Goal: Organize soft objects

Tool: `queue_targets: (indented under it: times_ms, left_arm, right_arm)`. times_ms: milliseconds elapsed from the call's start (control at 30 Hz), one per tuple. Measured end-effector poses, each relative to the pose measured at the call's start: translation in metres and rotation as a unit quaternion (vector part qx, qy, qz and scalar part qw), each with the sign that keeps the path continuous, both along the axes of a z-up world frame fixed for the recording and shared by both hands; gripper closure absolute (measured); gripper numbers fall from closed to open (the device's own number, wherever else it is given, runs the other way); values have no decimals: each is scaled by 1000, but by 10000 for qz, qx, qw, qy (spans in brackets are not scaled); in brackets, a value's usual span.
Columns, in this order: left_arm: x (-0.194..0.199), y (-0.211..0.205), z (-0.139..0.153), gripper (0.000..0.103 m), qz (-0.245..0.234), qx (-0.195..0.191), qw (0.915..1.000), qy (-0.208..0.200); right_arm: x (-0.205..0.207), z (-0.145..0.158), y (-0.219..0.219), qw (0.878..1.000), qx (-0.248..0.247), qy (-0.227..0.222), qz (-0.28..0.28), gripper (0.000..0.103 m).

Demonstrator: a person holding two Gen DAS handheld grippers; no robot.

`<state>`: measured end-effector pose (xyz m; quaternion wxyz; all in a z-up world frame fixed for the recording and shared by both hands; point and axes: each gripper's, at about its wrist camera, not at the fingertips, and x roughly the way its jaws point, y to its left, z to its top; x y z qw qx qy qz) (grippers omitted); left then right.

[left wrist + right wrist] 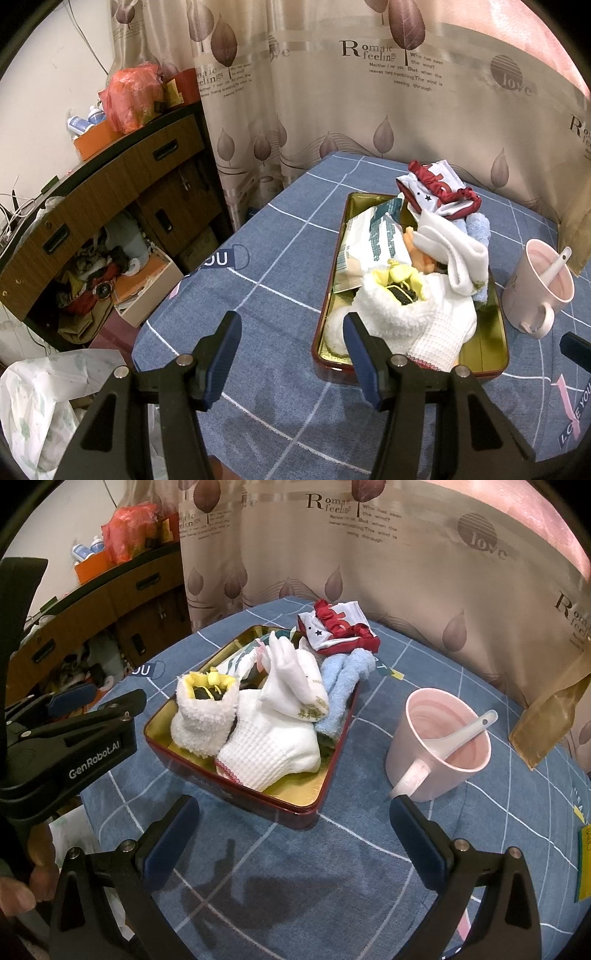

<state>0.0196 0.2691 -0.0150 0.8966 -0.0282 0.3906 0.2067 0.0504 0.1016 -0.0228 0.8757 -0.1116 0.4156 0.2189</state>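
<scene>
A red tin with a gold inside (484, 350) (295, 794) sits on the blue checked tablecloth. It holds a fluffy white sock (201, 716) (391, 306) with a yellow piece in it, a white waffle sock (273, 749) (436, 332), a white folded sock (295, 679) (454, 251) and a light blue towel (343, 686) (476, 225). A red and white cloth (340, 631) (439, 188) lies at the tin's far end. My left gripper (291, 350) is open and empty, near the tin's front left corner. My right gripper (291, 834) is open and empty, in front of the tin.
A pink mug (439, 746) (539, 291) with a white spoon stands right of the tin. A curtain (369, 92) hangs behind the table. A wooden cabinet (92, 192) with clutter stands at the left, beyond the table's edge. A white bag (40, 406) lies low left.
</scene>
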Motion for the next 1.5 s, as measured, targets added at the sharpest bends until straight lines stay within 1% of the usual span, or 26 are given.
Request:
queue_targets:
  times_ms: [1500]
  left_arm:
    - [-3, 3, 1, 44, -23, 7, 10000, 7]
  right_arm:
    - [-2, -1, 1, 10000, -31, 27, 34, 1]
